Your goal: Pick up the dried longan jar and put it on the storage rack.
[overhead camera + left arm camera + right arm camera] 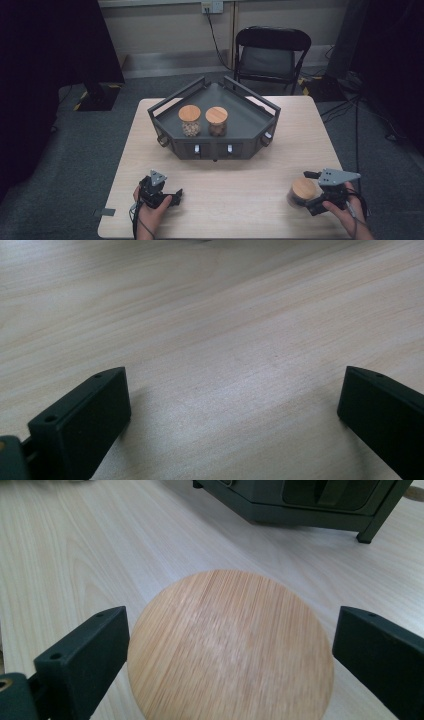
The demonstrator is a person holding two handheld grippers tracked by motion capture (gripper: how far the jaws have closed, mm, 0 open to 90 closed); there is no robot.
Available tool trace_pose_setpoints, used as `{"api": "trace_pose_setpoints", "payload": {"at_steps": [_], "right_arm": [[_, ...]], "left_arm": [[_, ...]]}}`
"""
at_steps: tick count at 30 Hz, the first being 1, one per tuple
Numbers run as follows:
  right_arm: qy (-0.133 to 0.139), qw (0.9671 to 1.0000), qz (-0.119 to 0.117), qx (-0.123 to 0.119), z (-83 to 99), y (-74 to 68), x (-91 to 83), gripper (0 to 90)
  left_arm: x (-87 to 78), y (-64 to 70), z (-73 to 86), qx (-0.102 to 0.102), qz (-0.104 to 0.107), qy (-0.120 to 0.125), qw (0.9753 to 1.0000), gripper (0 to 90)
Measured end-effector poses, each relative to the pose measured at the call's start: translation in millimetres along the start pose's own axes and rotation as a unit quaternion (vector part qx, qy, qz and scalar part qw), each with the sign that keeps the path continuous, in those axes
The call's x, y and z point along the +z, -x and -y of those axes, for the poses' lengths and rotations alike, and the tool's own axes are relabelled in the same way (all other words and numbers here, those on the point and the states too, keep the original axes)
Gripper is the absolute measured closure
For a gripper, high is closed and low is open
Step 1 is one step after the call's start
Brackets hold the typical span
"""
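Nearest, at the counter's [240,200] front right: right gripper [320,195] with jaws spread wide, bracketing a jar [302,193] whose round bamboo lid [230,647] sits between them, narrow gaps on both sides, not yet clamped. At front left: left gripper [165,196] low over bare pale wood, jaws released, nothing between. Farther back, mid-counter: dark angular rack [252,122] carrying two more wooden-lidded jars [190,120], side by side. Beyond: grey carpet, black folding chair [270,52], wall socket with a trailing cable.
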State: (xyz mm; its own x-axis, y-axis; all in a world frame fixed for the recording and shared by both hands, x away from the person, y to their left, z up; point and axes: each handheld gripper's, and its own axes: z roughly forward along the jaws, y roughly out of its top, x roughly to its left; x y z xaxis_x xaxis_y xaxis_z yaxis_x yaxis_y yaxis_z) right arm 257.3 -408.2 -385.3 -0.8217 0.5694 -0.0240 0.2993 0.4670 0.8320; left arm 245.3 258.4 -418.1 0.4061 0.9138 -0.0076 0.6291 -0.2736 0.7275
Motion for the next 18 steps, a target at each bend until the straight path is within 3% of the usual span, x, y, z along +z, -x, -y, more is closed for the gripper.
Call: {"api": "trace_pose_setpoints", "payload": {"at_steps": [18], "right_arm": [[-0.017, 0.9998, -0.005, 0.009, 21.6, -1.7, 9.2, 1.4]], "left_arm": [[0.0, 0.0, 0.0, 0.000, 0.000, 0.000, 1.0000, 0.3]]}}
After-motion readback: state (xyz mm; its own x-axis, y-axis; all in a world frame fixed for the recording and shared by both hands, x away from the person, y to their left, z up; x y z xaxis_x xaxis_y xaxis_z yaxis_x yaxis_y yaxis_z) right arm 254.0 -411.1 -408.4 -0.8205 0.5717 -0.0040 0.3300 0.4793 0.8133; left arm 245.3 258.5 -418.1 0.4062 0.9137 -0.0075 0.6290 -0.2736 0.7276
